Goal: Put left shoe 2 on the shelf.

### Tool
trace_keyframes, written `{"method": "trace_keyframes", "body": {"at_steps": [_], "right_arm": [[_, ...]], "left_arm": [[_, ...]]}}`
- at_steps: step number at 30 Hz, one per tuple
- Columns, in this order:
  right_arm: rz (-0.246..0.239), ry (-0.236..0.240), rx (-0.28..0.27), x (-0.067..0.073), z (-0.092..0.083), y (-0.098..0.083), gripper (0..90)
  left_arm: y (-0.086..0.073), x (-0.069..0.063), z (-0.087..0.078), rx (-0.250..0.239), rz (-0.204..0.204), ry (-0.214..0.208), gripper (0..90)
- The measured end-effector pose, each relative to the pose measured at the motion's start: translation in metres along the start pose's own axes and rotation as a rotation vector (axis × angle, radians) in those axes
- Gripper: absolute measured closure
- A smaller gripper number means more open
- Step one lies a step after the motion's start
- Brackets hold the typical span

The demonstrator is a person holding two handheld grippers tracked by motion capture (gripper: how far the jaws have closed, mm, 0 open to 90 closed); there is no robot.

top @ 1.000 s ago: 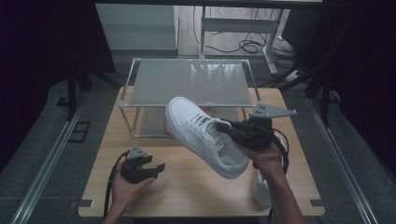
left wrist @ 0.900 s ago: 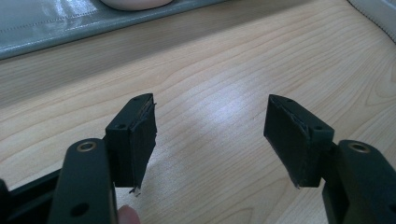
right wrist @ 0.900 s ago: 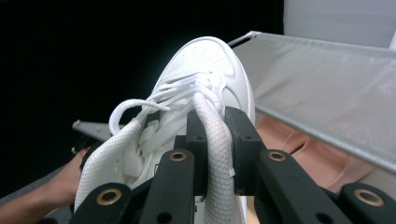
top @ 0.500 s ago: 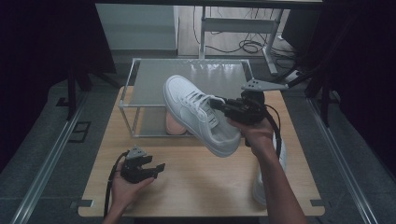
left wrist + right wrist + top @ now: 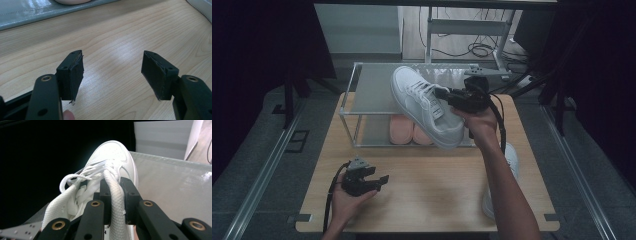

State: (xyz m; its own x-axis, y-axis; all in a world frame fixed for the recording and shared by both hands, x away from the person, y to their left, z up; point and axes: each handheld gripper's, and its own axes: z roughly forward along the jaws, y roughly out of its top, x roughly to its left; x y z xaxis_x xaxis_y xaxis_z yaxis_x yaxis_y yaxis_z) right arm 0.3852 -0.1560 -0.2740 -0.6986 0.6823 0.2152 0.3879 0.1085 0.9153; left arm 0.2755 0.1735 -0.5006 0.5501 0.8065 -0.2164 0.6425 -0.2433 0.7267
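My right gripper (image 5: 445, 95) is shut on the side wall of a white lace-up sneaker (image 5: 424, 107) and holds it in the air, toe pointing far-left, over the front right part of the metal shoe rack (image 5: 371, 86). In the right gripper view the jaws pinch the sneaker's white padded edge (image 5: 117, 195), with the laces and toe (image 5: 112, 152) beyond and the rack's grey top shelf (image 5: 175, 185) to the right. My left gripper (image 5: 381, 181) rests near the table's front left, open, nothing between its pads (image 5: 75, 75).
A pair of pink shoes (image 5: 404, 130) sits on the rack's lower shelf. A second white sneaker (image 5: 512, 156) lies on the wooden table (image 5: 432, 185) at the right, partly hidden by the right forearm. Cables and metal frames lie on the floor beyond.
The right gripper has carried the white sneaker up and away from the person, from over the table's middle to over the rack. The left gripper has stayed put.
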Motion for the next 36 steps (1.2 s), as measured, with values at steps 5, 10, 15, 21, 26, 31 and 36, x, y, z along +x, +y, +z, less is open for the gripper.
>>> {"method": "trace_keyframes", "body": {"at_steps": [5,10,15,21,26,31,36], "right_arm": [[0.027,-0.018,0.005,-0.008,0.012,0.009,81.2],[0.06,-0.036,0.012,-0.016,0.026,0.017,81.2],[0.094,-0.064,0.002,-0.023,0.039,0.024,81.2],[0.122,-0.097,0.005,-0.031,0.055,0.033,81.2],[0.152,-0.125,0.01,-0.038,0.069,0.04,81.2],[0.167,-0.167,0.009,-0.038,0.081,0.046,81.2],[0.189,-0.194,0.009,-0.039,0.092,0.05,81.2]], "left_arm": [[0.0,0.0,0.0,-0.004,-0.006,-0.001,34.5],[0.0,0.001,-0.002,-0.017,-0.011,0.003,34.7],[0.0,0.002,-0.003,-0.018,-0.011,0.0,34.7],[0.0,0.003,-0.003,-0.016,-0.014,-0.002,34.7],[0.0,0.005,-0.005,-0.021,-0.017,-0.004,34.7],[0.0,0.005,-0.006,-0.02,-0.022,-0.008,34.7],[0.0,0.005,-0.006,-0.028,-0.026,-0.008,34.7]]}}
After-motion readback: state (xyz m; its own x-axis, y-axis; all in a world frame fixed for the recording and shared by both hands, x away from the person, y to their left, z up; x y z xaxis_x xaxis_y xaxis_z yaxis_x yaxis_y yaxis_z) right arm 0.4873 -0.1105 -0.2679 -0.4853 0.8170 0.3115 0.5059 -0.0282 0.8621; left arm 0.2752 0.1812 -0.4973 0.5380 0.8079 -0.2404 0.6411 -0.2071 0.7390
